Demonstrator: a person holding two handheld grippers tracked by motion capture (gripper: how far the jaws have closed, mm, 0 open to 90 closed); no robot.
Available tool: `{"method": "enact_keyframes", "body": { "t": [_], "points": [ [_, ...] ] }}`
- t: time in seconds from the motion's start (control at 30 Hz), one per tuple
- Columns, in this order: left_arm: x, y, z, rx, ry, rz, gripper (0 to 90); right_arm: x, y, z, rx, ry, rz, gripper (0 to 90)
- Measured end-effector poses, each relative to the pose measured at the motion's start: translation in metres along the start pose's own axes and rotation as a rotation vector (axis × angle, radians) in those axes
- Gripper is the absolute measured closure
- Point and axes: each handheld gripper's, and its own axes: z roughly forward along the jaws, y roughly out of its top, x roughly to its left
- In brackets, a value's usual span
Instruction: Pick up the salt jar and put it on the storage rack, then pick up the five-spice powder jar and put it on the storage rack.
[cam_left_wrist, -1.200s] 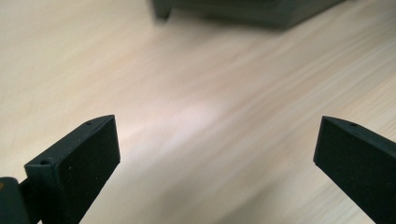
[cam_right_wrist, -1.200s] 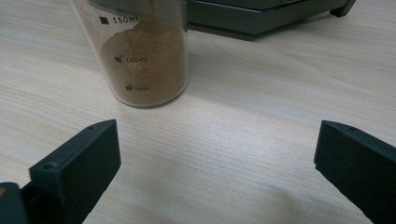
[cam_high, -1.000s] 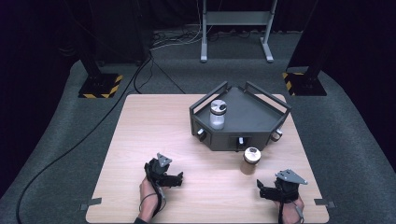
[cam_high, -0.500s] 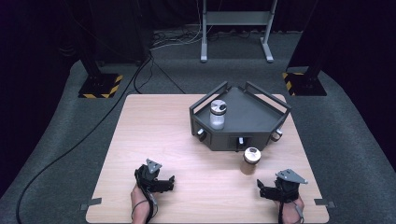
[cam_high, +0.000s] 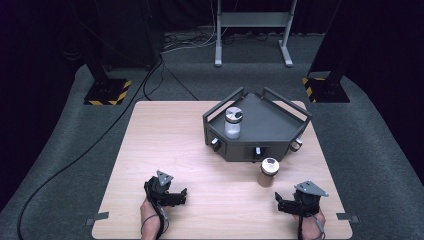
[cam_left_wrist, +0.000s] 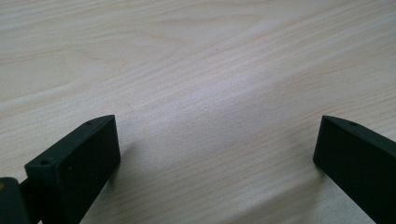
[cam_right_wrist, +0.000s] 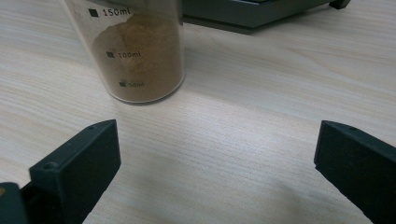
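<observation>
A clear jar of brown powder (cam_high: 268, 172) stands on the wooden table (cam_high: 165, 140) just in front of a dark grey angular rack (cam_high: 280, 125). In the right gripper view that jar (cam_right_wrist: 135, 51) rises at upper left, with volume marks on its side. A second jar with pale contents (cam_high: 233, 122) stands on the rack's top. My right gripper (cam_high: 286, 204) rests near the table's front right, open, jaws wide apart and empty (cam_right_wrist: 217, 154). My left gripper (cam_high: 176, 197) lies at the front left, open over bare wood (cam_left_wrist: 217, 149).
The rack has raised rails and knobs (cam_high: 215, 144) on its front faces. A black cable (cam_high: 75, 160) runs over the grey floor left of the table. Black stands with hazard-striped bases (cam_high: 107, 92) and a metal frame (cam_high: 252, 30) stand behind it.
My left gripper has drawn back toward the table's front edge and turned a little. The right gripper and both jars have stayed put.
</observation>
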Motion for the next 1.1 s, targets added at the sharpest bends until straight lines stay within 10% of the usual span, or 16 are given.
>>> {"method": "enact_keyframes", "body": {
  "t": [1.1],
  "points": [
    [0.0, 0.0, 0.0, -0.002, 0.001, -0.003, 0.2, 0.017, 0.011, 0.006, 0.053, -0.058, -0.016, 0.0]
  ]
}}
